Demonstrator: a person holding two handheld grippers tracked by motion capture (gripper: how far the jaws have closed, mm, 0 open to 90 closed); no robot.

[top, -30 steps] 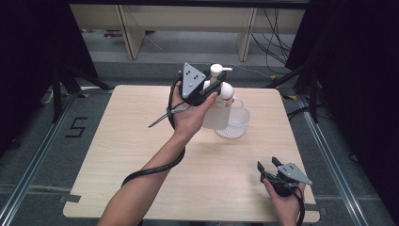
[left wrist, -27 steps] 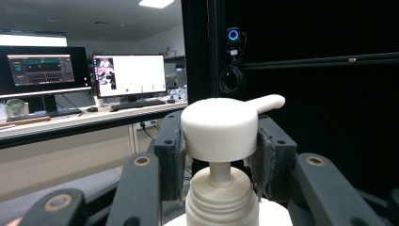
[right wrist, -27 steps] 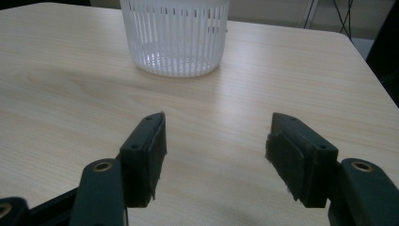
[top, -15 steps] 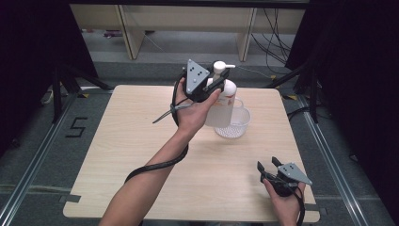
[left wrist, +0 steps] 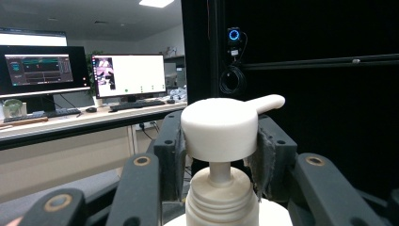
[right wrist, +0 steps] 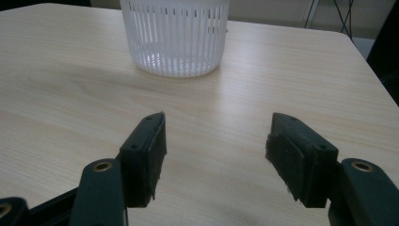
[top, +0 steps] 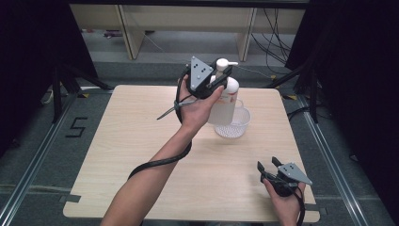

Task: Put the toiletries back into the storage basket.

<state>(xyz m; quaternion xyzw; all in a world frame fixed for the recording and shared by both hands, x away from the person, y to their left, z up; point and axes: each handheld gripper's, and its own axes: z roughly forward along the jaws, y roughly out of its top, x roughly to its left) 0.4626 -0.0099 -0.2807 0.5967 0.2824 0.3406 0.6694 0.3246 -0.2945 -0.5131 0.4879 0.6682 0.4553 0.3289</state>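
While the left hand-held gripper (top: 217,84) clamped the white pump bottle (top: 224,101) by its pump head, pads (left wrist: 175,155) pressed on both sides of the cap, the bottle hung lifted off the tabletop (top: 141,155), near the far edge, approx. over or just beside the white slotted basket (top: 234,126). Step in hand, as I judge it: carrying the bottle to the basket for placing. From the high view the bottle's base overlapped the basket rim, but whether it was already inside or merely in front couldn't be told for sure.

Next move, prob.: centre the bottle over the basket opening, lower it straight, keep it upright, let go only once the base sat on the basket floor. Grip was on the narrow pump head w/ the heavy body hanging below, so swing or slip seemed the main risk; the basket is light and could tip if the base hit its rim.

Right hand-held gripper (top: 267,165) rested near the tabletop's near right corner, jaws apart, nothing between them, facing the basket (right wrist: 175,37) from well apart. Rest of the tabletop bare; nothing blocked the path.
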